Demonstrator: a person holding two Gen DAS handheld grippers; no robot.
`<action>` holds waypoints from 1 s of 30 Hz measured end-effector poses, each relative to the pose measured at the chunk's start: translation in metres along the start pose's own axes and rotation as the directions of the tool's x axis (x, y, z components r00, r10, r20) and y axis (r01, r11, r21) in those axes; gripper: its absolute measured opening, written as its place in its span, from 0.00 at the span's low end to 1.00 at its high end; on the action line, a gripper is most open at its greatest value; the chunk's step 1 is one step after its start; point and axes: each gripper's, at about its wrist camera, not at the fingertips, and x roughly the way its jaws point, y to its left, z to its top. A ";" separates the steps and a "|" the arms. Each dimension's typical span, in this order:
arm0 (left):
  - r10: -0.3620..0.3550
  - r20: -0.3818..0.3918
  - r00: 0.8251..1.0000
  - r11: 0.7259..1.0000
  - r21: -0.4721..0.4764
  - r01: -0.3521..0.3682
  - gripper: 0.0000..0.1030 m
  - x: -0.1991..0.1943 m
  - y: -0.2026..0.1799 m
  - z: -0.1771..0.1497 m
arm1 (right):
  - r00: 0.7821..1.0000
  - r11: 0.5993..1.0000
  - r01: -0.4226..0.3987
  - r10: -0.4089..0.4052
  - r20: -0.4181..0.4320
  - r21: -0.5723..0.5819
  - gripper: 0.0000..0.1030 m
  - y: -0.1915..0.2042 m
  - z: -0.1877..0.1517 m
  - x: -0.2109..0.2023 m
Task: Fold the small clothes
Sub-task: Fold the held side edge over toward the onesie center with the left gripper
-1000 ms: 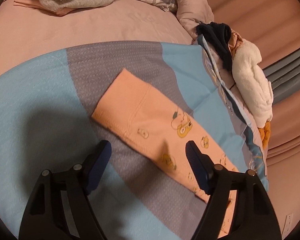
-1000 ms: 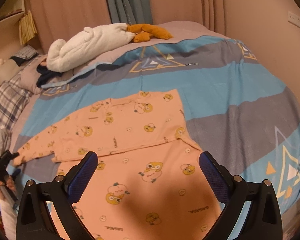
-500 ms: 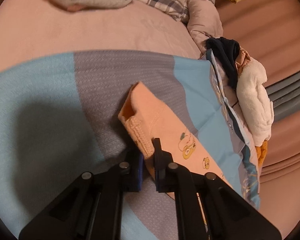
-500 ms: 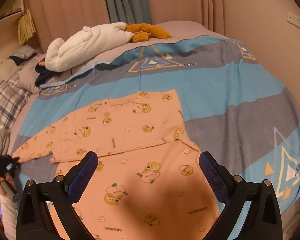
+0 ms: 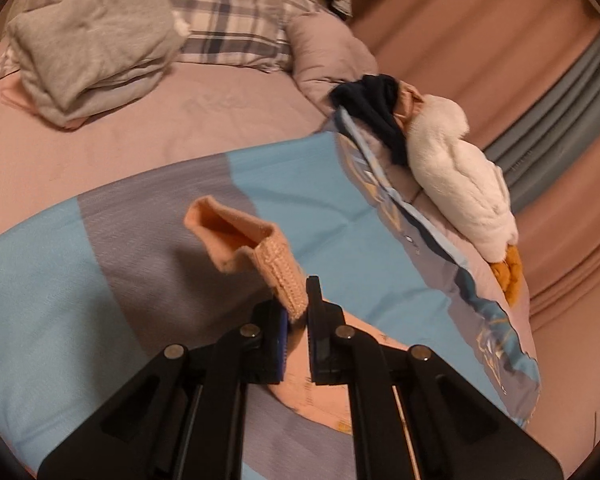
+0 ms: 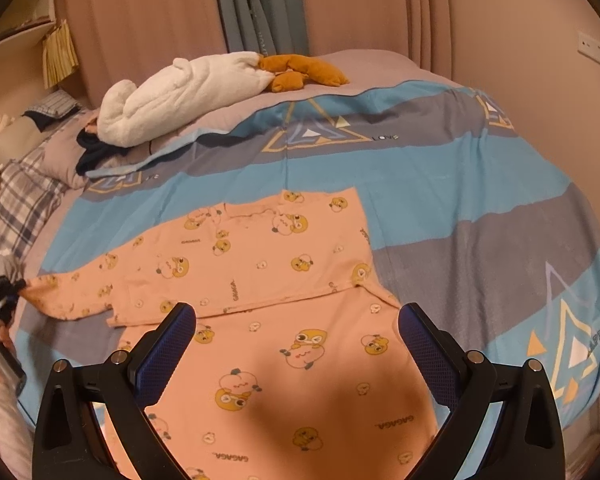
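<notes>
Now the left gripper (image 5: 296, 312), open a second ago, clamps the peach printed shirt's ribbed sleeve cuff (image 5: 284, 276), lifting it toward twelve o'clock to fold; the right gripper (image 6: 296, 344) hovers, fingers apart.

Warm, dim indoor light in both views, with a strong orange-pink cast over everything. We see heavy fisheye bending and black vignette corners. In the left wrist view, the lifted sleeve cuff (image 5: 256, 252) and far pillows (image 5: 236, 12) look slightly motion-blurred, and a soft dark shadow falls on the bedspread (image 5: 40, 280) left of the cuff. In the right wrist view the picture is sharper; a broad shadow lies on the near pajama top (image 6: 300, 320) between the right tongs (image 6: 296, 320). No glare or blown highlights.
</notes>
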 end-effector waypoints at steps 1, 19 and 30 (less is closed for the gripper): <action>-0.004 -0.002 1.000 1.000 0.010 0.004 0.07 -0.001 -0.004 0.000 | 1.000 1.000 0.001 -0.001 0.003 0.002 0.97 -0.001 0.000 -0.001; -0.125 -0.107 0.986 0.956 0.255 0.148 0.07 -0.006 -0.108 -0.044 | 1.000 0.998 -0.005 0.005 0.003 0.058 0.97 -0.020 -0.006 -0.007; -0.109 -0.235 0.966 0.895 0.400 0.198 0.07 0.011 -0.156 -0.100 | 1.000 0.997 0.001 -0.001 0.008 0.077 0.98 -0.032 -0.012 -0.009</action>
